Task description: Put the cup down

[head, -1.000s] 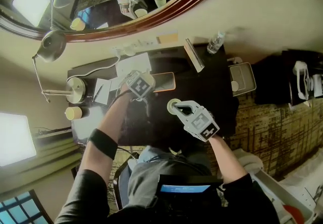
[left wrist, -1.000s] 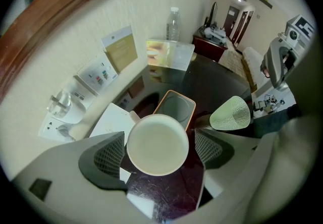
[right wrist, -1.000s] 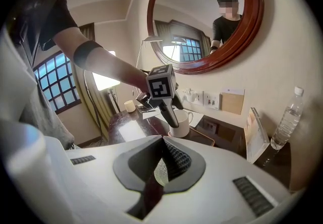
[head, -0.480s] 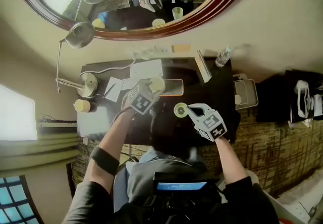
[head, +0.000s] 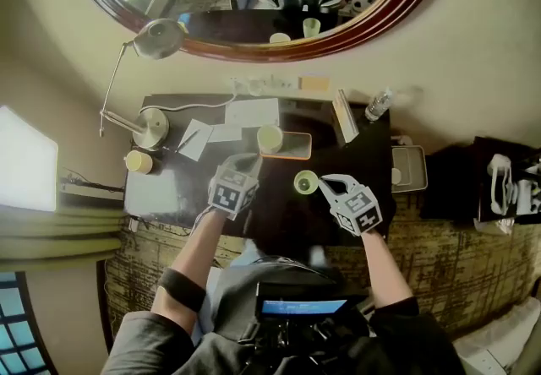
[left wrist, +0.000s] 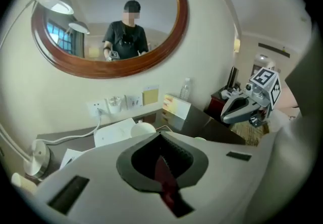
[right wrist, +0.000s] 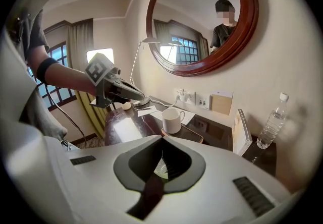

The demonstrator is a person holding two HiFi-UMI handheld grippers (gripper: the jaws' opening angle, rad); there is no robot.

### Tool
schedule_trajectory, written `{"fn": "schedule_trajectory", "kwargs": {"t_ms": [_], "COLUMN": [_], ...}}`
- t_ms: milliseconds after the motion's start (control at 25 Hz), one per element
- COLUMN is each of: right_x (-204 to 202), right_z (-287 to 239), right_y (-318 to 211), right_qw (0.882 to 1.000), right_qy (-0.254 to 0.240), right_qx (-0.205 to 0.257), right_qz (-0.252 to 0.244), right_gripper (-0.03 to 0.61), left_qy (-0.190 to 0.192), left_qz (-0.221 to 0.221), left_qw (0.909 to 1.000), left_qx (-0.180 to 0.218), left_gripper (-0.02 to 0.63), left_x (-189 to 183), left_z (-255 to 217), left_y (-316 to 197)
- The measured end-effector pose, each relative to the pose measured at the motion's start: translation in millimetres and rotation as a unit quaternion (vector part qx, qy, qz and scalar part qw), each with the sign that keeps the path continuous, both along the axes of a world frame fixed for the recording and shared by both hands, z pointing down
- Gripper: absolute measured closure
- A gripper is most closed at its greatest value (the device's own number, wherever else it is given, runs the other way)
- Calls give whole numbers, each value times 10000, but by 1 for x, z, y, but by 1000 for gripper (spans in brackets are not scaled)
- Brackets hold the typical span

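Desk: we see a dark glossy wooden desk (head: 272, 211) with its back edge against a cream wall, under an oval mirror in a red-brown wooden frame (head: 382, 17).
White mug: a white ceramic mug with a handle (right wrist: 172, 119) stands upright on a dark rectangular tray with an orange rim (head: 297, 146), near the middle of the desk's back edge. Neither gripper touches it.
Green cup: a small pale green cup (head: 304, 183) sits over the middle of the desk, nearer the front edge than the tray and well apart from the mug. We cannot tell whether its base touches the desk.
Right gripper: the right gripper (head: 322, 186) is clamped on the green cup. In its own view we see the thin pale rim pinched between the pads. It points down at a slant toward the back edge.
Left gripper: the left gripper (left wrist: 160, 137) has just been closing its jaws, and its pads now meet with nothing between them. It hangs over the desk left of the green cup, nearer the front edge than the mug and apart from it.
Back edge: white papers (head: 251, 114) lie left of the tray, and a clear plastic water bottle (head: 378, 105) stands at the back right corner.
Left edge: a metal desk lamp with a round base (head: 150, 127) stands at the back left corner, with a small yellow cup (head: 138, 162) just in front of it.
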State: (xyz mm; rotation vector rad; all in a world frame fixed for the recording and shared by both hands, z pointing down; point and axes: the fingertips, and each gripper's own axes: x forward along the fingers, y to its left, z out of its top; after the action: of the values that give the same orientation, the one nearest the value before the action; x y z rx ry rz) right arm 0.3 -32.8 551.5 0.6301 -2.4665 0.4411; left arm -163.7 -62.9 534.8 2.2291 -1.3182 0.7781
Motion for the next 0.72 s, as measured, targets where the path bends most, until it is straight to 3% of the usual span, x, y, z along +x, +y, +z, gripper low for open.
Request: {"fn": "schedule_trajectory", "kwargs": {"t_ms": [320,720], "right_x": [10,18], "right_z": [14,16], "right_y": [6,0], "right_qw": [9995,9987], "right_qy": [107,166], "right_qx": [-190,-23], "right_qz": [206,491], "right_gripper": [574,574], "left_qy": [488,530], "left_qz": [-39,-95], "left_qw": [9986,9980], "left_qx": [214,340], "left_gripper": [609,609], "left_x": [2,2], "left_z": [15,3], "left_y": [34,38]}}
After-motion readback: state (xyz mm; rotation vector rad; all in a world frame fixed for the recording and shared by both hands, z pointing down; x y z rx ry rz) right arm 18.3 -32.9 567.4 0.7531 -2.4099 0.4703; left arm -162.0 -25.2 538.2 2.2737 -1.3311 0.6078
